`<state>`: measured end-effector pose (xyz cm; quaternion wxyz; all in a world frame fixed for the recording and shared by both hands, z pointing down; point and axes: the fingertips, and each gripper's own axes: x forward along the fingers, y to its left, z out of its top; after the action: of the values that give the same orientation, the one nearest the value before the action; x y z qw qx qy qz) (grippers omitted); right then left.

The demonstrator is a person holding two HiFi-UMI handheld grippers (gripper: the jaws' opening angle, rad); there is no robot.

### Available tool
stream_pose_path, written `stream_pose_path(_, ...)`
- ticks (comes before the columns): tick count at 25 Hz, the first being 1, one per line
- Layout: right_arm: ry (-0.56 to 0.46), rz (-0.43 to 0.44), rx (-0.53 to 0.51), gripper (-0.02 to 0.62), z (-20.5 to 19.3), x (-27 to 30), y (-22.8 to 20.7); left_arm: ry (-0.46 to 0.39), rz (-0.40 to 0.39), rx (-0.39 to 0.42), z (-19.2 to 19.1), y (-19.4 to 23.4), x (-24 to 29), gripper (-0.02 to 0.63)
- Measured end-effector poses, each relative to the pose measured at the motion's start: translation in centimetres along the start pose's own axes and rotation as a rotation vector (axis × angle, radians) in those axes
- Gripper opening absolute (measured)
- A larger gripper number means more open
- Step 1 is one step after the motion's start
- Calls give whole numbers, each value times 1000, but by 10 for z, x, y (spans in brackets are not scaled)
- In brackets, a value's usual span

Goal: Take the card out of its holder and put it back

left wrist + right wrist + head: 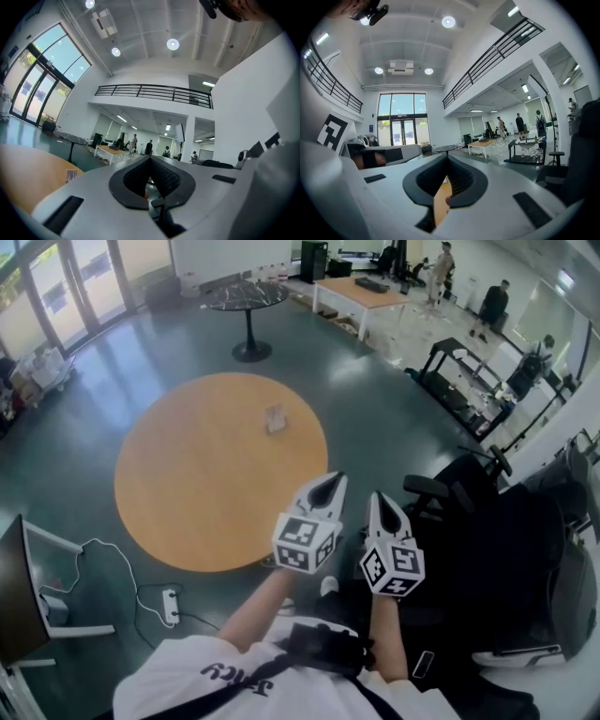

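Observation:
A small clear card holder with a card in it (274,418) stands on the round wooden table (187,493), towards its far side. Both grippers hover off the table's near right edge, close to the person's body, far from the holder. My left gripper (330,484) is shut with nothing between its jaws. Beside it, my right gripper (382,502) is shut and empty too. In the left gripper view the holder (71,175) shows low at the left on the table top, beyond the closed tips of the left gripper (150,161). The right gripper (447,161) looks past its closed tips into the hall.
A black office chair (459,488) stands right beside the grippers. A power strip (170,604) with cables lies on the floor near a screen on a stand (14,592). Farther off are a black round table (246,294), a long desk (361,292), a treadmill (459,381) and several people.

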<state>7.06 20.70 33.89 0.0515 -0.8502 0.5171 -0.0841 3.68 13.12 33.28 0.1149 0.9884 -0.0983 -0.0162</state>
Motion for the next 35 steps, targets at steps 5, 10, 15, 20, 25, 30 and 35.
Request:
stream_pose_path(5,-1,45,18,20,6,47,-31,15,50,9,-6,17,45,5)
stream_pose_path(10,-35,94,15,20,34,95,-73,0,84,36,3,19,106,5)
stream_pose_path(15,-24,142,36,20,35,131,-105,12,138,43,-4,26,149,5)
stream_pose_path(20,56,207,44,20,14,156,-107,38,224,24,-17,47,160,5)
stream_pose_path(25,86,266,56,20,4,199,-93,34,303,29,-10,90,165,5)
stream_pose_path(30,94,347,6,20,8,243,-60,-28,388,7,12,147,164,5)
stream_pose_path(35,64,422,-32,20,21,283,-23,-113,423,32,40,185,161,5)
